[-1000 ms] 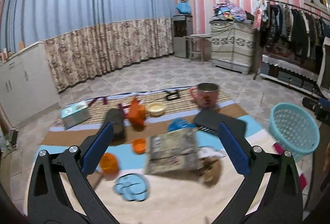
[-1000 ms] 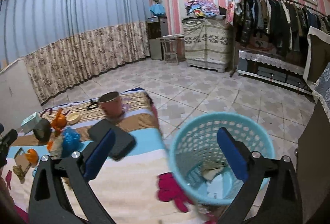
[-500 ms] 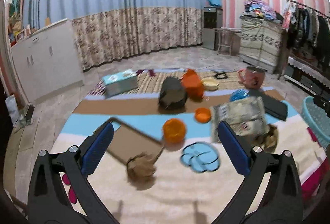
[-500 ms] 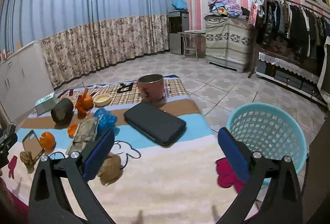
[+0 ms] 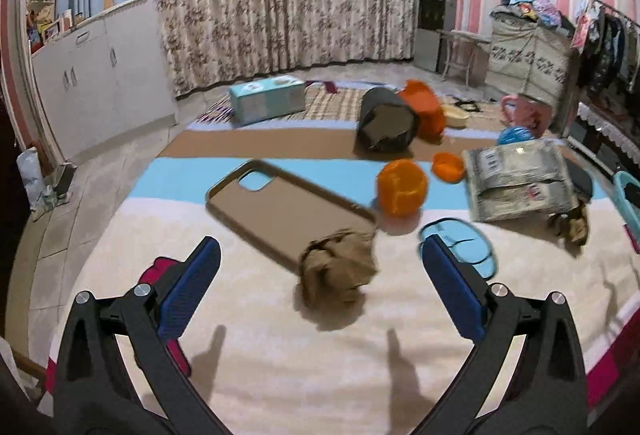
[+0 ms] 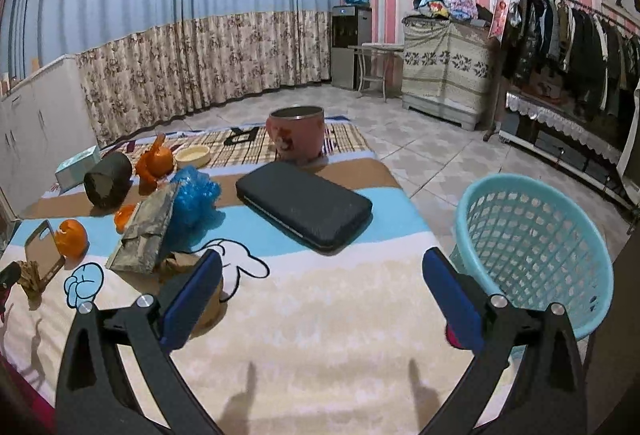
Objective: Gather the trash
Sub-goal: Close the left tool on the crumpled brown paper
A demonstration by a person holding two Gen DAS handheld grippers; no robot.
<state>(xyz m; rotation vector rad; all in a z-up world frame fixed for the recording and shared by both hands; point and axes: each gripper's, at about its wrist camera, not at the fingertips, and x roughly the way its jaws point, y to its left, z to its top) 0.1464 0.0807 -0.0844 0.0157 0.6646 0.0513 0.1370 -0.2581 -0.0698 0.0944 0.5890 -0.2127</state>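
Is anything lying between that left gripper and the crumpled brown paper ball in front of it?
Nothing visible. The left gripper is open, and the crumpled paper ball sits on the blanket between its fingers' line. The phone case lies just behind the ball, not in front.

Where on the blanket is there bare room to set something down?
Free: the cream strip nearest the cameras, between the paper wad and the basket. Crowded: beyond it, around the phone case, packet and black case.

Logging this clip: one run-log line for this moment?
left gripper: open, facing crumpled brown paper ball | right gripper: open, empty | light-blue plastic basket: beside bed
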